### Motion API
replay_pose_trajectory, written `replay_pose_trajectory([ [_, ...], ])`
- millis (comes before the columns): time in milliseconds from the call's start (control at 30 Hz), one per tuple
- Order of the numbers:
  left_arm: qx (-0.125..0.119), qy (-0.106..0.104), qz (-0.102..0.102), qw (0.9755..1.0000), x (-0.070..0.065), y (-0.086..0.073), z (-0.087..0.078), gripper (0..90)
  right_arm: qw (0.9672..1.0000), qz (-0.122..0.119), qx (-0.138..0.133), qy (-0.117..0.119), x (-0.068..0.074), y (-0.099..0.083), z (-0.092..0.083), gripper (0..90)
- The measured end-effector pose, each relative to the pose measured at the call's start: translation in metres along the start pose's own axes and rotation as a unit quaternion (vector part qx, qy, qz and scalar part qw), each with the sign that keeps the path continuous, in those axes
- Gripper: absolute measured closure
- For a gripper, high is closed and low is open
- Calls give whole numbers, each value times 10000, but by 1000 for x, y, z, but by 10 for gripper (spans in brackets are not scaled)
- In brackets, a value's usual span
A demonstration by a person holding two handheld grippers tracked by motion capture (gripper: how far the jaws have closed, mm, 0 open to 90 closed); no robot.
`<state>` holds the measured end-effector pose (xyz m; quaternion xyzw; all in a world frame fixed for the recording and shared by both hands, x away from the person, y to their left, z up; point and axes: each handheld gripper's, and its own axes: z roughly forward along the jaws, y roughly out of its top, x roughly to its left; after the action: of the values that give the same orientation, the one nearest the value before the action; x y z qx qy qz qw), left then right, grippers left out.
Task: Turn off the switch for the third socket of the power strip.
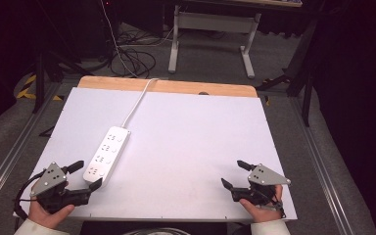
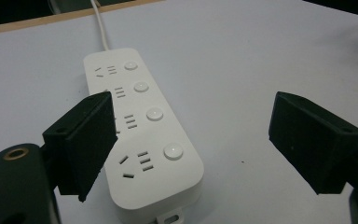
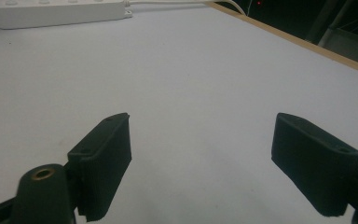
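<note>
My left gripper [image 1: 82, 175] sits at the desk's [image 1: 191, 147] near left corner, jaws wide apart with nothing between them. The white power strip [image 1: 106, 154] lies just beyond it (cord [image 1: 136, 105] running to the far edge). My right gripper [image 1: 235, 174] rests near the near right corner, jaws apart too, gripping nothing.

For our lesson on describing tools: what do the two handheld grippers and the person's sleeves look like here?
Each gripper, left gripper and right gripper, is black, with two blocky, wedge-shaped jaws and a grey three-cornered plate dotted with small holes on top. A dark cable loops from the left one. A brass-ringed hole marks the body near one jaw. The sleeves are white.
</note>
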<state>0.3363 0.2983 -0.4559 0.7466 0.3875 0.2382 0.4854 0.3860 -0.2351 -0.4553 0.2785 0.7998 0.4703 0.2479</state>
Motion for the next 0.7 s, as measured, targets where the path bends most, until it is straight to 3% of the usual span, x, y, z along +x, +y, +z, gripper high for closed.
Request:
replay_pose_trajectory([
  [300, 18, -28, -38, 10000, 0, 1, -1, 157, 10000, 29, 11, 31, -1, -1, 1, 212],
  [433, 85, -151, -103, 9998, 0, 2, -1, 174, 10000, 32, 15, 43, 0, -1, 1, 215],
  [633, 148, 20, 212, 9997, -5, 3, -1, 173, 10000, -4, 32, 52, 0, -1, 2, 222],
  [700, 139, 11, 204, 9997, -5, 3, -1, 173, 10000, 7, 19, 49, 0, -2, 2, 222],
])
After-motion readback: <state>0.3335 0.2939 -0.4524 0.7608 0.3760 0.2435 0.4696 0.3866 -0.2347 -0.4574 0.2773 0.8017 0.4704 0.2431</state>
